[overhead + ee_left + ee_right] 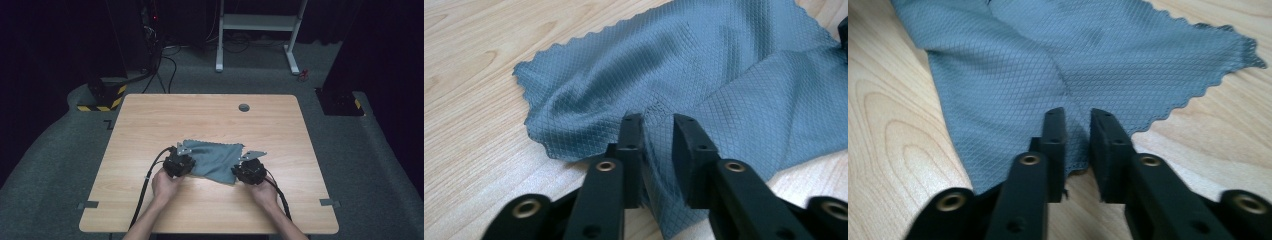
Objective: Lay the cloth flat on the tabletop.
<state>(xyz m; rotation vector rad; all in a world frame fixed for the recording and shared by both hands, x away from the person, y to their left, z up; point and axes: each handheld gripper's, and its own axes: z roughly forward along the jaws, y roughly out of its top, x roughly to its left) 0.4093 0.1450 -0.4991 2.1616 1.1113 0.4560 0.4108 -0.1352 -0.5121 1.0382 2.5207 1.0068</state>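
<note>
Left gripper view puts your left gripper [658, 131] right at the near edge of the grey-blue microfibre cloth [704, 65]. Its two black jaws stand a narrow gap apart, and a raised fold of the cloth runs up between them, so this gripper is pinching the fabric. The cloth puckers around that fold and spreads away flat beyond it, its scalloped edge lying on the wooden table [469, 100] to the left.

In the right gripper view, your right gripper [1078, 129] sits at another edge of the same cloth [1088, 45]. Here too the jaws are nearly together, with the hem of the cloth passing between them and a crease running from the gap out across the fabric. It looks clamped on the edge, though the hold is thin. The zigzag border trails off to the right over the bare table [893, 140].

From the high view, your left gripper [178, 162] and right gripper [248, 171] lie at the two near corners of the cloth [215, 156], which sits slightly rumpled near the middle of the table [150, 115], a little toward your side. Your hands hold both grippers from behind, cables trailing back along your forearms. A round grommet hole [244, 107] sits near the far edge of the tabletop.
</note>
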